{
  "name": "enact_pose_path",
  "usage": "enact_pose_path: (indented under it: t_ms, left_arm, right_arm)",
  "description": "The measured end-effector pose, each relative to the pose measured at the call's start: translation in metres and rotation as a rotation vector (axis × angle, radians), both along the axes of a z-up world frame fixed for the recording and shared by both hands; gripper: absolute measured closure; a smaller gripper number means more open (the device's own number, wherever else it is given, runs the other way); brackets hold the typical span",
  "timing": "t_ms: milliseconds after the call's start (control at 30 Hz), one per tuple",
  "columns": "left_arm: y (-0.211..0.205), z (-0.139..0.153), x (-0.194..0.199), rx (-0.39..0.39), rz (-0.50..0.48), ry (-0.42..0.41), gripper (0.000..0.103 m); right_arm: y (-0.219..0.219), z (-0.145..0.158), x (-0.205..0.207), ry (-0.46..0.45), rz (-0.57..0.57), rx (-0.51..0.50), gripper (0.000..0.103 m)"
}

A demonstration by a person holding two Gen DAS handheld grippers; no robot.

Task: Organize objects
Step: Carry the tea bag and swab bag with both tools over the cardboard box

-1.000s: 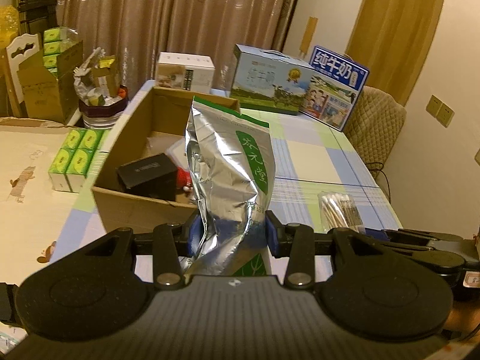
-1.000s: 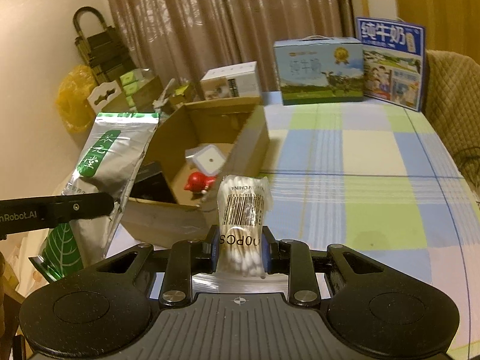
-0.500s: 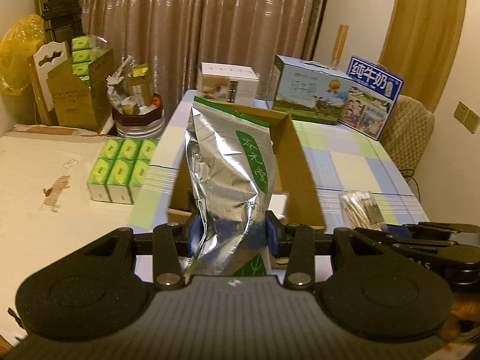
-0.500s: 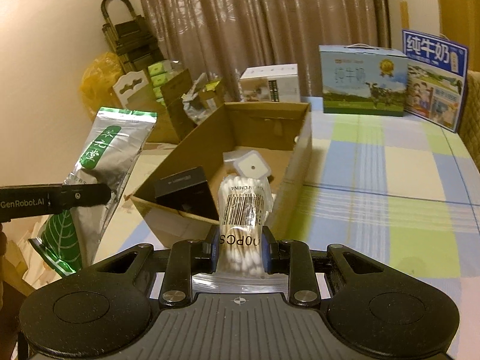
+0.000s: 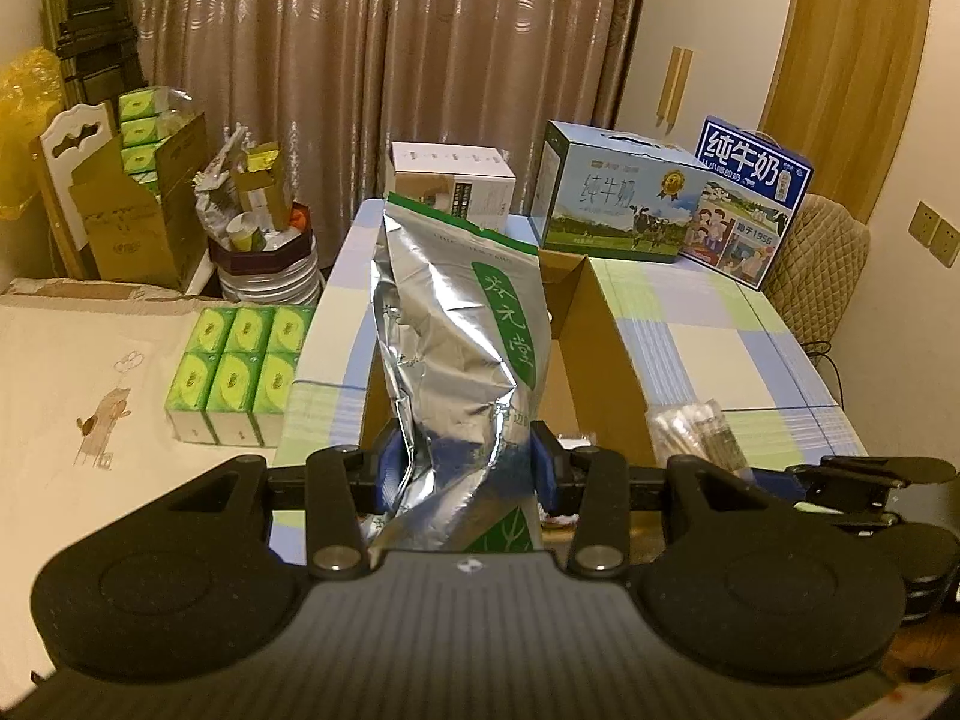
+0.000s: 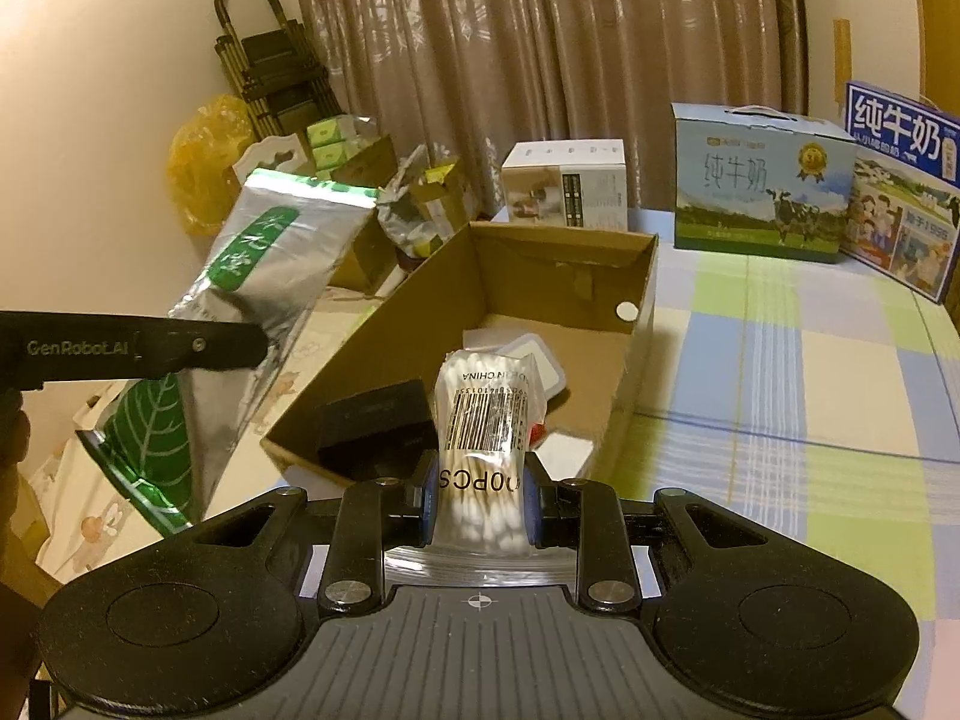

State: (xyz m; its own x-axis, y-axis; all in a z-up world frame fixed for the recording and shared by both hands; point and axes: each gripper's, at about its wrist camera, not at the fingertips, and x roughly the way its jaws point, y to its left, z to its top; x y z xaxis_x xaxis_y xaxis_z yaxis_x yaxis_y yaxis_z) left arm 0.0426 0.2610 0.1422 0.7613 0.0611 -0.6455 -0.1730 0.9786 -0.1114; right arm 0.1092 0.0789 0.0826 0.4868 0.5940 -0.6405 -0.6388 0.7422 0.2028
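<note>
right wrist: box (image 6: 636, 294) (black case (image 6: 375, 429) inside)

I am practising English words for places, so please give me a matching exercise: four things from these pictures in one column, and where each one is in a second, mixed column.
Things:
1. silver foil bag
2. pack of cotton swabs
3. black box
4. green tissue packs

Places:
A. inside the cardboard box
B. between the fingers of the right gripper
C. on the beige surface beside the table
D. between the fingers of the left gripper

Pairs: 1-D, 2-B, 3-A, 4-C
</note>
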Motion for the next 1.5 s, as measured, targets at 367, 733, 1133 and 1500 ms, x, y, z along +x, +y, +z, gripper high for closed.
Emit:
enact_pose_path:
  t_ms: [367,733,1133,1500]
  left_arm:
    - [0.001,-0.002,0.058,0.047,-0.06,0.039,0.066]
    - [0.008,-0.014,0.091,0.069,-0.082,0.065,0.066]
    - [0.026,-0.018,0.116,0.033,-0.07,0.063,0.066]
    - [0.031,-0.02,0.136,0.036,-0.073,0.062,0.066]
  right_arm:
    - [0.018,-0.003,0.034,0.011,-0.009,-0.019,0.079]
    - [0.033,-0.014,0.061,0.019,-0.023,-0.034,0.079]
    - [0.043,-0.012,0.083,0.015,-0.044,-0.024,0.079]
    - [0.046,-0.016,0.094,0.019,-0.047,-0.025,0.079]
